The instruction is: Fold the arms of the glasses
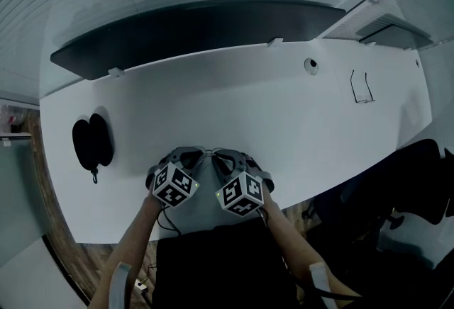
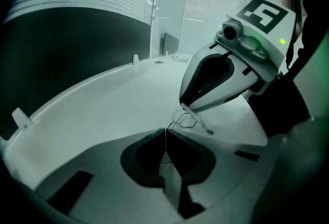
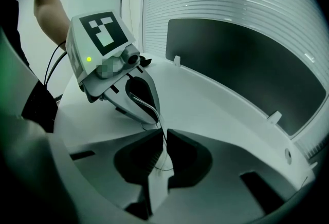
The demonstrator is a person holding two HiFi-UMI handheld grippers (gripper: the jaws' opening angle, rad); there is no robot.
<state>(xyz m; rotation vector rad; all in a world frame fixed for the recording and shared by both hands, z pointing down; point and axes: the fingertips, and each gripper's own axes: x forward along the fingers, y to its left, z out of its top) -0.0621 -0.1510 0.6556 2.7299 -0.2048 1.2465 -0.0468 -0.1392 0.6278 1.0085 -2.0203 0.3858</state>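
White curved desk; dark partition behind; glasses held.

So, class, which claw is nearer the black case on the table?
Left. The left claw is right of the black case; the right claw is farther right again.

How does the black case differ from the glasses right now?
The black case is dark and bulky; the glasses are thin wire. The case lies alone on the table, left in the head view; the glasses are gripped by the left claw and the right claw.
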